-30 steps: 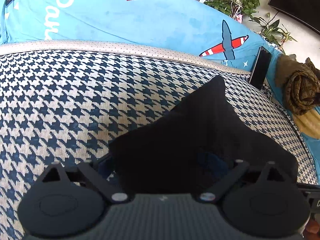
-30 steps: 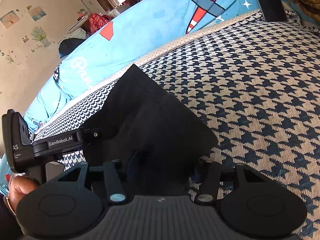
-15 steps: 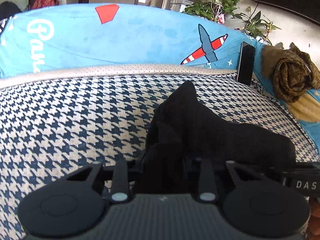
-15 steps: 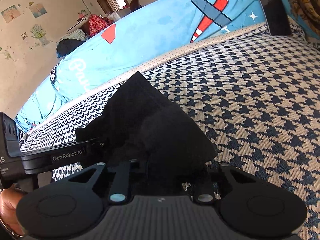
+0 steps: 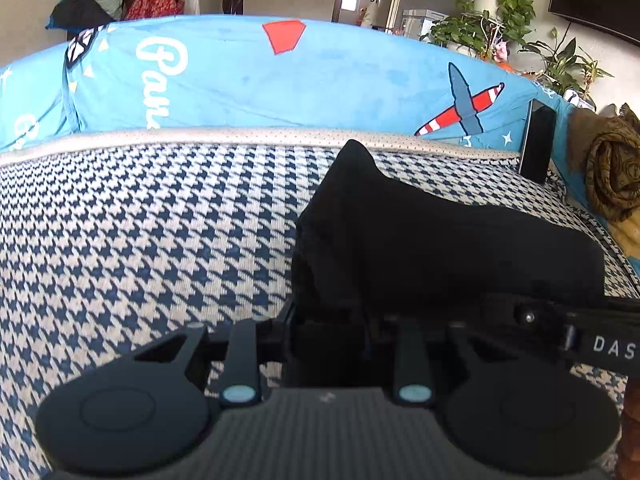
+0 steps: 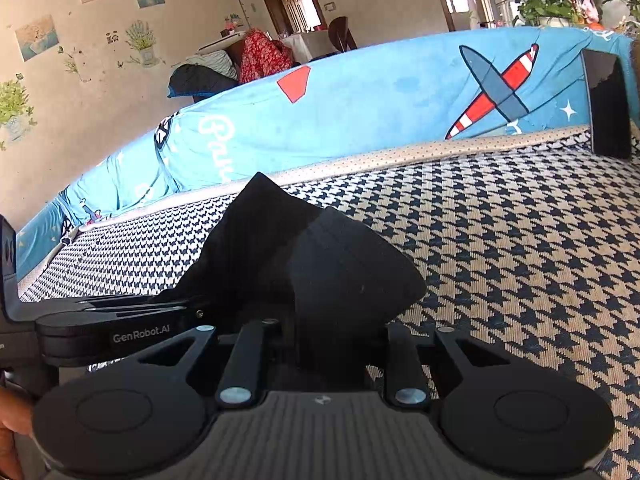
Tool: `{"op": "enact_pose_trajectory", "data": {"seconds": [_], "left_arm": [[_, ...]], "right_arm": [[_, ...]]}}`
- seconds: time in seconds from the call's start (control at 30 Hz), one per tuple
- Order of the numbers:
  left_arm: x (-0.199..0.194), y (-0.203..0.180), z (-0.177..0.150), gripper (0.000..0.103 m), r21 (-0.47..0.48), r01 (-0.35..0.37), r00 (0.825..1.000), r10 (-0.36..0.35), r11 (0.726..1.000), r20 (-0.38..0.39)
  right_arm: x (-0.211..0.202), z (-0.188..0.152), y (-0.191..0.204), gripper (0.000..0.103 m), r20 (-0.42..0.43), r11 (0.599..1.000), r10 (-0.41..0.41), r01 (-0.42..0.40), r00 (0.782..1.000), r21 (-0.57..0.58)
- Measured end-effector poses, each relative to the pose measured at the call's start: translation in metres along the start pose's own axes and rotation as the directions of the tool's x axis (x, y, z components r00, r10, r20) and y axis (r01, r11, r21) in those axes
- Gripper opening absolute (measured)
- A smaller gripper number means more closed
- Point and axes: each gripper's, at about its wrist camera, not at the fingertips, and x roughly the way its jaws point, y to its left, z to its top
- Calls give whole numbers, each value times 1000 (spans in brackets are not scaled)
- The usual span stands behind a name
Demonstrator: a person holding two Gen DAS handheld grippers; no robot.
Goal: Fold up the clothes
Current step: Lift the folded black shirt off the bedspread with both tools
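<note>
Now your left gripper (image 5: 332, 320) and right gripper (image 6: 328, 332) both pinch the near edge of the limp black garment (image 5: 432, 240), raised off the houndstooth cushion (image 5: 140, 232); pulling unevenly could slip a corner free.

Houndstooth sofa cover (image 5: 140, 232), blue aeroplane-print blanket (image 5: 340, 84) behind it, black phone (image 5: 538, 146) leaning upright — potted plants (image 5: 496, 12) beyond
</note>
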Motion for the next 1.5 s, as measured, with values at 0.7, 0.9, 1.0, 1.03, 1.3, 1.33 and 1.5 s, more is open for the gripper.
{"op": "enact_pose_trajectory", "data": {"seconds": [0.7, 0.9, 1.0, 1.03, 1.3, 1.33, 1.5], "left_arm": [[34, 21, -6, 89, -115, 55, 997, -60, 992, -42], [36, 15, -3, 75, -115, 79, 996, -83, 990, -26], [35, 10, -2, 44, -106, 124, 992, -127, 987, -21], [35, 8, -2, 37, -102, 133, 991, -135, 986, -17], [8, -6, -1, 23, -19, 41, 997, -39, 999, 70], [4, -10, -1, 23, 14, 11, 996, -12, 1000, 87], [-22, -15, -5, 23, 32, -65, 986, 60, 997, 155]], "right_arm": [[20, -7, -25, 43, -121, 983, -51, 71, 991, 172], [22, -10, -26, 50, -127, 980, -50, 73, 991, 186], [22, -11, -25, 49, -112, 982, -57, 76, 992, 173], [22, -11, -24, 41, -107, 983, -54, 71, 993, 168], [12, -6, -6, 21, -23, 997, -49, 50, 999, 56], [11, -5, -2, 21, -11, 998, -46, 47, 999, 38], [1, -3, 17, 21, 55, 997, -42, 45, 998, -59]]}}
